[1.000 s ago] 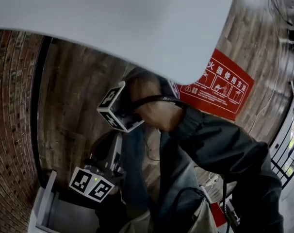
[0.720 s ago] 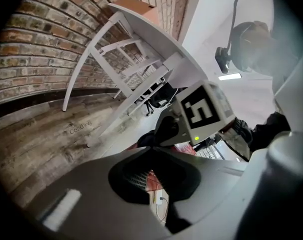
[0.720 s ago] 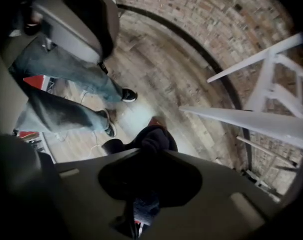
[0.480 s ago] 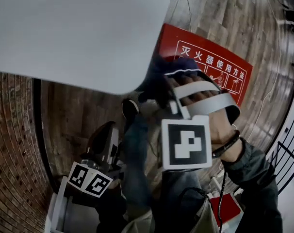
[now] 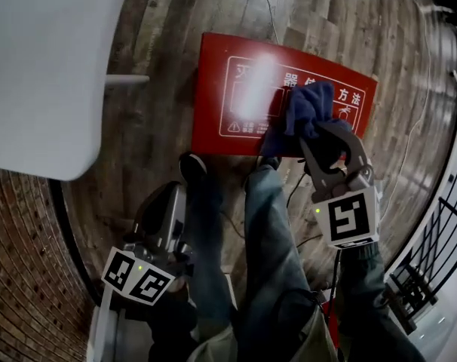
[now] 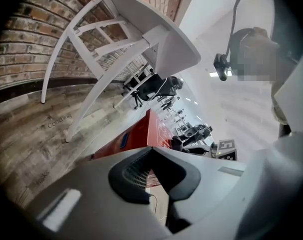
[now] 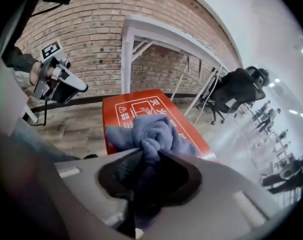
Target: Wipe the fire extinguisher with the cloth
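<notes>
The right gripper (image 5: pixel 317 140) grips the blue cloth (image 5: pixel 305 108) bunched between its jaws, over the red fire extinguisher box (image 5: pixel 221 89), which lies flat on the wooden floor (image 5: pixel 161 149). The bunch likely serves as a padded wiping face. The left gripper (image 5: pixel 166 202) hangs aside, jaws together and empty, clear of the wiping path.

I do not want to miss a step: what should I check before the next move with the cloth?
1. Grip: right gripper holds cloth: ok.
2. Aim: cloth above red box: ok.
3. Contact of cloth with red box: cannot tell.
4. Spare hand: left gripper empty: ok.
5. Visible top of red box bare of other things: ok.
</notes>
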The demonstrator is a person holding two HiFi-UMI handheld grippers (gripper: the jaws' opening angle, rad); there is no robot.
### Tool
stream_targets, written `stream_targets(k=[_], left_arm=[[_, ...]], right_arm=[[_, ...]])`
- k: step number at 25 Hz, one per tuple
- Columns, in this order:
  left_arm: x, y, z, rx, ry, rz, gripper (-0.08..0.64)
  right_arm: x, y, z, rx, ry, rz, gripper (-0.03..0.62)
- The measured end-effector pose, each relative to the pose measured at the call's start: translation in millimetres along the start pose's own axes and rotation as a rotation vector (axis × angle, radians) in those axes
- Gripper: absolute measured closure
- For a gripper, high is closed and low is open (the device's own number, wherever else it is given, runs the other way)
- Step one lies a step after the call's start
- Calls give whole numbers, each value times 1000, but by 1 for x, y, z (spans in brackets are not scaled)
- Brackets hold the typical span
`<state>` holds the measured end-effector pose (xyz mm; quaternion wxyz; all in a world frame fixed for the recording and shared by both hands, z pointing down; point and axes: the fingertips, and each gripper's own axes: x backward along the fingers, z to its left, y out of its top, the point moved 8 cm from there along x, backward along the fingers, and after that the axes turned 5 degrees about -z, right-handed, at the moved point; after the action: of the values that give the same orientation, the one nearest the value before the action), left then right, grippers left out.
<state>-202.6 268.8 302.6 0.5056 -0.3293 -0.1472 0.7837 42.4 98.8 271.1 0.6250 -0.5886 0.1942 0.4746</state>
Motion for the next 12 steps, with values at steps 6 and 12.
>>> stream_targets(k=[6, 12], left_arm=[[-13, -5, -20, -18, -27, 20, 561], [-26, -9, -38, -24, -47, 22, 561]], right_arm=[[9, 3, 3, 9, -7, -57, 466], [24, -10, -9, 40, -81, -93, 362]])
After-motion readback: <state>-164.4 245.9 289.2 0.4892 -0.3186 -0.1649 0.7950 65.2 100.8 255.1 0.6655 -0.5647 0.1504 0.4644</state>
